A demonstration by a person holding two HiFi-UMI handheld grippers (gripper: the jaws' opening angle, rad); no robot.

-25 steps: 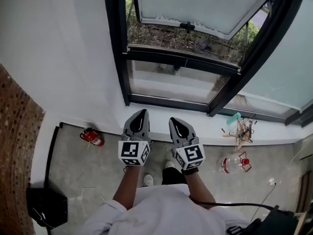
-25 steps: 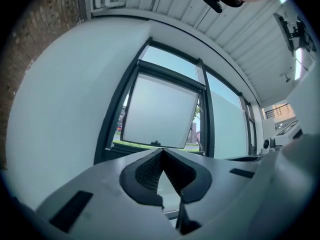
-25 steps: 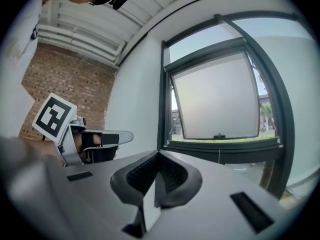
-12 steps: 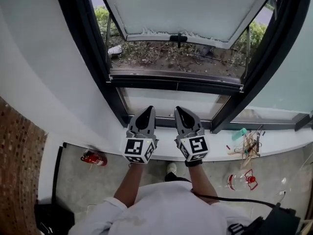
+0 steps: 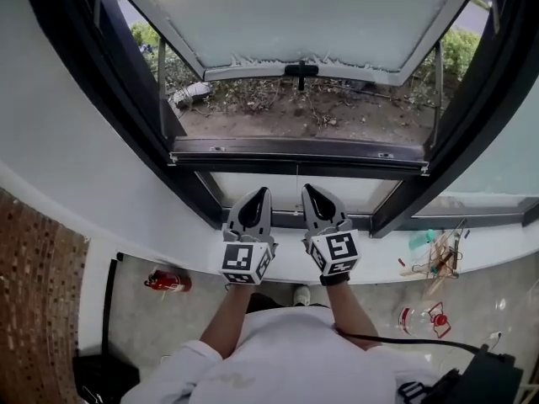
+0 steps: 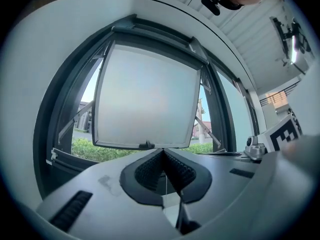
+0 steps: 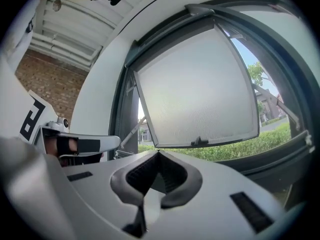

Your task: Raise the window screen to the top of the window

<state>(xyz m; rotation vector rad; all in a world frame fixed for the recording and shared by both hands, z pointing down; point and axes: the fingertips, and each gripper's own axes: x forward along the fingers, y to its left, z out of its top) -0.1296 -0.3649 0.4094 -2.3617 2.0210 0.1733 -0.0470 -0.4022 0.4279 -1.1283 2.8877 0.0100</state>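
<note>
Holding both claws side by side over the white sill (image 5: pixel 202 255), we point them at the window. The left claw (image 5: pixel 262 195) is clenched, pads together with nothing between them. The right claw (image 5: pixel 309 193) is likewise clenched and empty. The two are near each other but not touching. The frosted sash (image 5: pixel 295 15) is tilted outward at its lower edge, with a dark handle (image 5: pixel 301 70) at the middle of that edge. We see shrubs and bare ground through the opening. We cannot make out the window screen in any view. A dark rail (image 5: pixel 295 154) spans the bottom of the opening, above the claw tips in the head view. A fire extinguisher (image 5: pixel 167 281) lies on the floor at the left.
</note>
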